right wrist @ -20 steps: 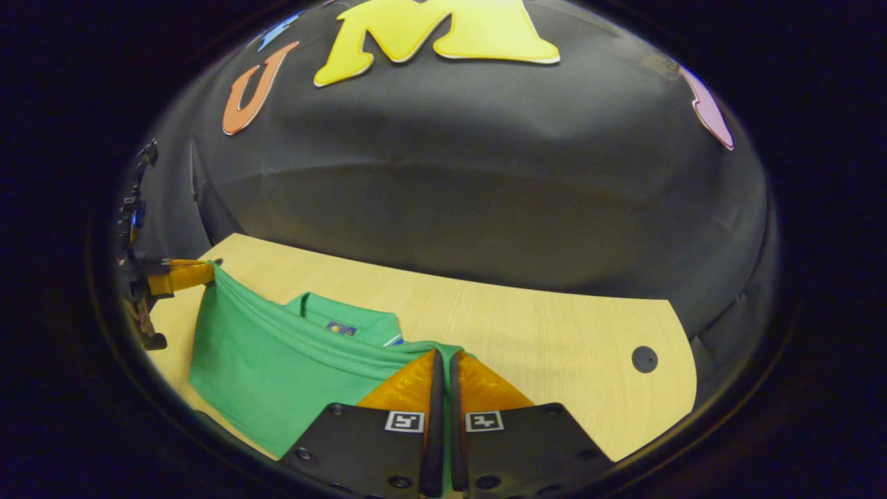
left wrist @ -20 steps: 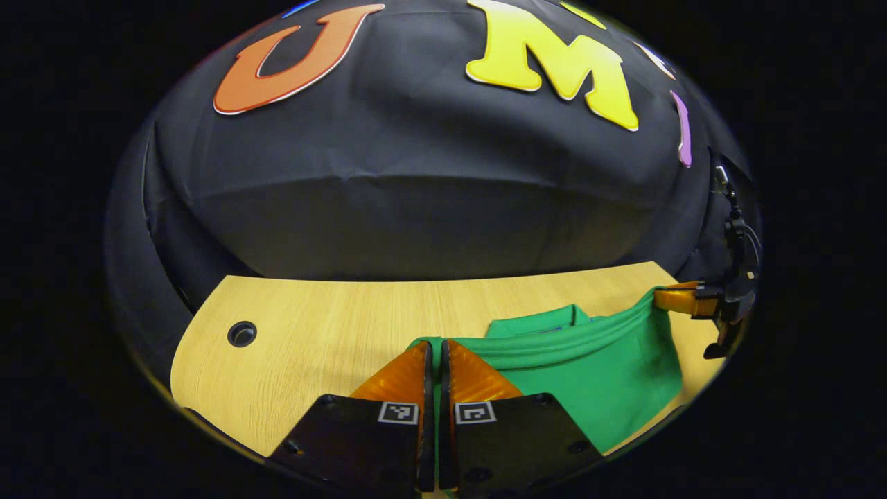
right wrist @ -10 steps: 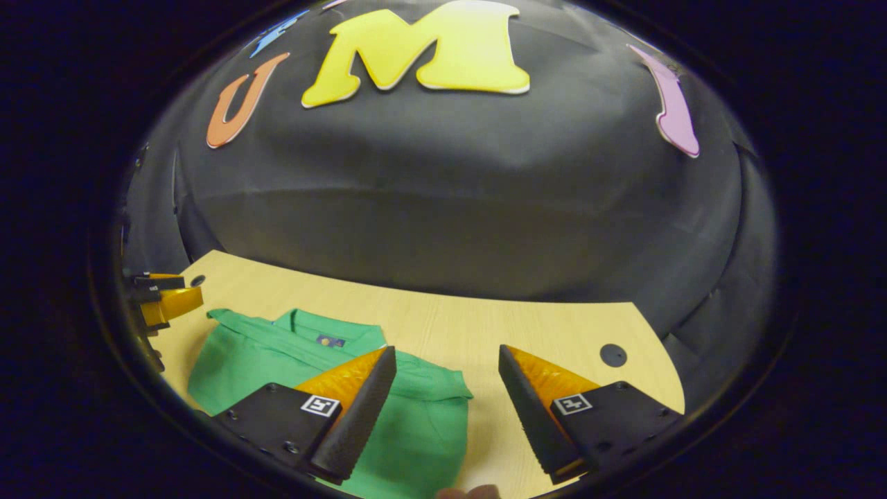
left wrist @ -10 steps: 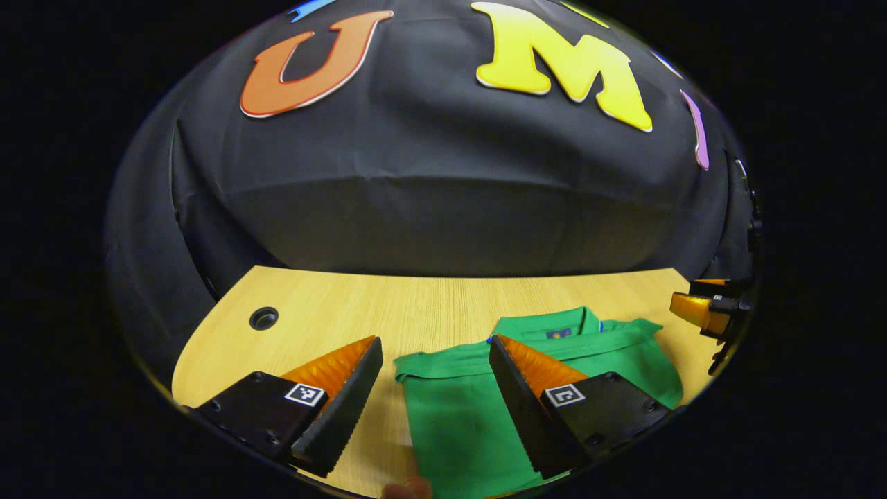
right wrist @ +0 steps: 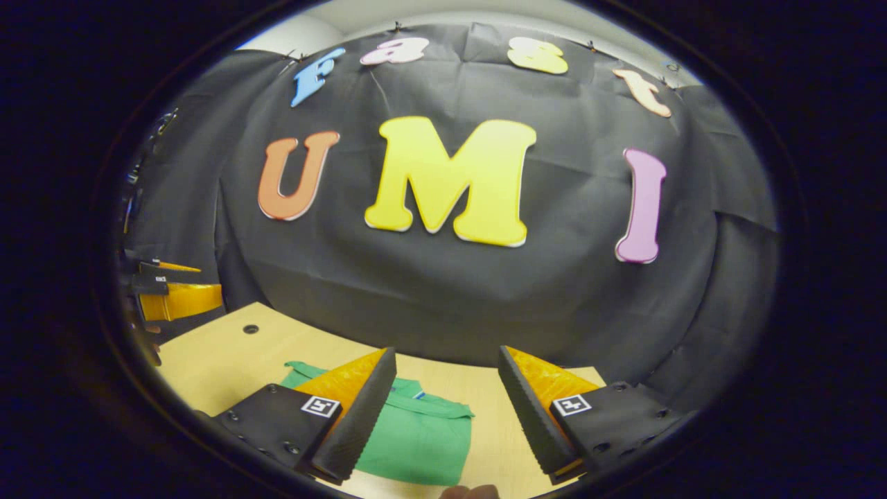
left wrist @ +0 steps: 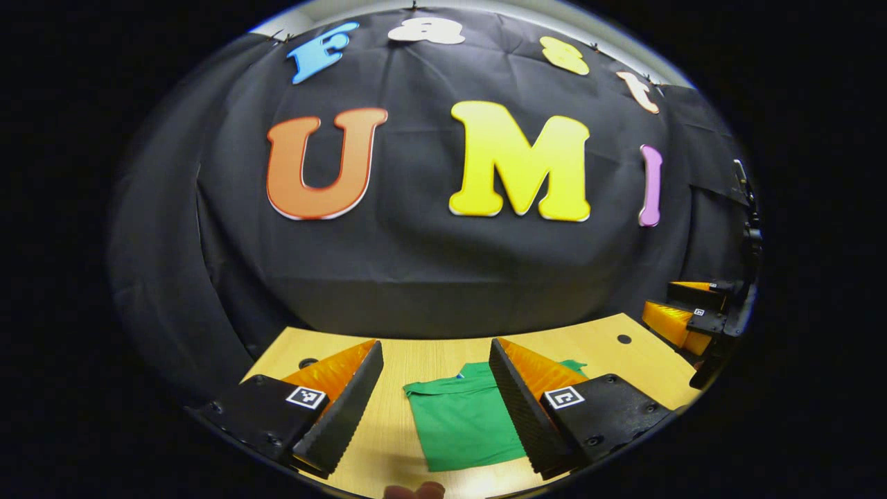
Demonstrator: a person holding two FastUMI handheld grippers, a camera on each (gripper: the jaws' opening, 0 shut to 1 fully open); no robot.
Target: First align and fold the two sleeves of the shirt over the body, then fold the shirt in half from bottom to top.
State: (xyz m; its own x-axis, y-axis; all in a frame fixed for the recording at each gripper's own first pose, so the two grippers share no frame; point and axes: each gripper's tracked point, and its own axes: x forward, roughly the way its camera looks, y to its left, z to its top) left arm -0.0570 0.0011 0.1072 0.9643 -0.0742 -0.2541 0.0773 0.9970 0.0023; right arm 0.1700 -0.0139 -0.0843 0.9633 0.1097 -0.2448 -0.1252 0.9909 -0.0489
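The green shirt [left wrist: 461, 419] lies folded into a compact rectangle on the wooden table [left wrist: 395, 423], collar end toward the wall. In the left gripper view my left gripper [left wrist: 435, 346] stands open above the table, well back from the shirt, nothing between its fingers. The right gripper [left wrist: 682, 312] appears at the far right edge there, also open. In the right gripper view the shirt [right wrist: 419, 440] lies low between the fingers of my open right gripper [right wrist: 447, 353], raised off the table [right wrist: 222, 350]. The left gripper [right wrist: 170, 287] hangs at the left edge.
The black cloth wall rises right behind the table. Round cable holes sit in the tabletop [left wrist: 624, 339] [right wrist: 251, 328]. A fingertip of the holding hand [left wrist: 416, 491] peeks in at the bottom edge.
Both grippers let go of the shirt's folded edge, opened, then lifted up and back from the table. The shirt stays folded in half where it was laid.
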